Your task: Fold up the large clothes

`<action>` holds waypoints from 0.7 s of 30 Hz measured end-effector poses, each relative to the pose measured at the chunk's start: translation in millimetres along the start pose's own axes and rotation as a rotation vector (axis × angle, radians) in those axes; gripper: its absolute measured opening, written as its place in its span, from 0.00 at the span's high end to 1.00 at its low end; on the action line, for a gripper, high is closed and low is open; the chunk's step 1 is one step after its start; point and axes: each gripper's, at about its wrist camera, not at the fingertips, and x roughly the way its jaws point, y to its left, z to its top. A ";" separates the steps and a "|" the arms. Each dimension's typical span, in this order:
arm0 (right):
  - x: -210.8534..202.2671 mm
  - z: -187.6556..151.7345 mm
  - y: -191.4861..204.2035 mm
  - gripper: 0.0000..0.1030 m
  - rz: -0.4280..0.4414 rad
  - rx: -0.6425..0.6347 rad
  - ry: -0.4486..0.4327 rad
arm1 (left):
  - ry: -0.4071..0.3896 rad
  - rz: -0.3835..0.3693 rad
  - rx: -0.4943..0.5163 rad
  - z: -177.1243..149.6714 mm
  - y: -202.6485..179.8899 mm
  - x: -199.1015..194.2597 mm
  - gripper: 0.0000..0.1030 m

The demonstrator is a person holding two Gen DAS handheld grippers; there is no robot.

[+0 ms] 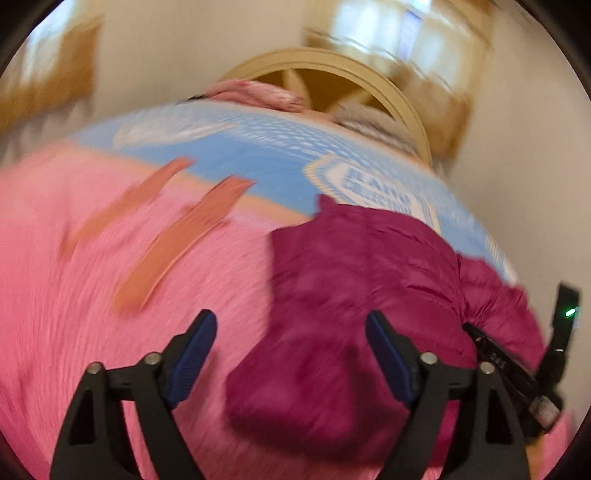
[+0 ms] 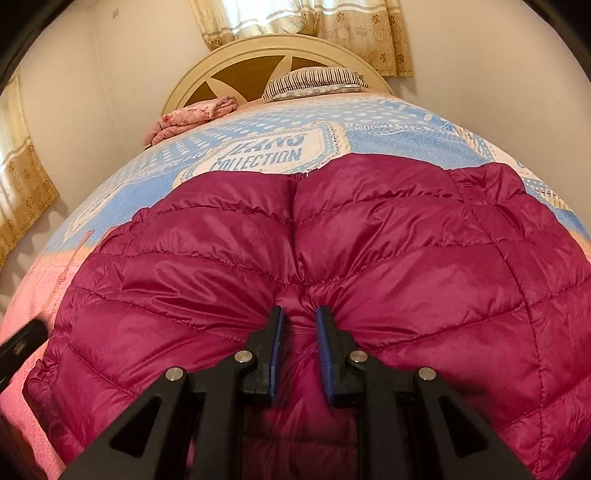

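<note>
Two grippers over the bed [image 2: 388, 122]: right gripper [image 2: 298, 325] pinches a fold of the quilted magenta puffer jacket [image 2: 369, 236]. Left gripper [image 1: 291, 343] gapes wide, seemingly empty in the blur, above the jacket's edge.

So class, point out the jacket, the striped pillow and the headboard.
jacket [image 2: 388, 240]: right wrist view, quilted upper panel.
striped pillow [image 2: 314, 79]: right wrist view, top face.
headboard [image 2: 236, 79]: right wrist view, brown inset panel.

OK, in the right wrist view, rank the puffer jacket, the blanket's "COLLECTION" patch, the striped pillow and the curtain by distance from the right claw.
1. Puffer jacket: pinched in the right claw.
2. "COLLECTION" patch: just beyond the jacket, mid-bed.
3. Striped pillow: at the headboard, slightly right.
4. Curtain: on the wall behind the headboard.
</note>
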 end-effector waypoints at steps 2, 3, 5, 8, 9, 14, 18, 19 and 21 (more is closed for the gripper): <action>-0.6 1.0 3.4 0.82 -0.017 -0.012 0.001 | 0.034 -0.055 -0.109 -10.2 17.2 -0.5 0.16; -1.4 1.8 4.8 0.82 -0.023 -0.017 0.003 | 0.068 -0.109 -0.166 -16.6 22.5 3.3 0.16; -9.6 5.0 6.9 0.82 -0.031 -0.003 -0.007 | 0.104 -0.158 -0.194 -21.6 20.9 10.1 0.16; -39.1 9.8 8.4 0.82 0.006 0.073 -0.081 | 0.077 -0.187 -0.163 -21.4 5.3 13.8 0.06; -46.9 11.8 11.4 0.82 0.020 0.084 -0.097 | 0.073 -0.199 -0.164 -20.1 -0.4 17.0 0.06; -31.6 5.5 21.6 0.82 0.037 0.123 -0.041 | 0.042 -0.231 -0.217 -10.6 -17.5 36.4 0.01; -4.4 -10.6 25.4 0.83 0.021 0.095 0.012 | 0.044 -0.255 -0.189 -8.1 -21.9 43.8 0.05; -3.8 -10.9 26.7 0.83 0.017 0.091 0.013 | 0.041 -0.269 -0.176 -9.7 -24.3 44.3 0.08; -4.0 -11.7 27.4 0.83 0.018 0.093 0.011 | 0.036 -0.284 -0.135 -9.4 -33.2 45.3 0.18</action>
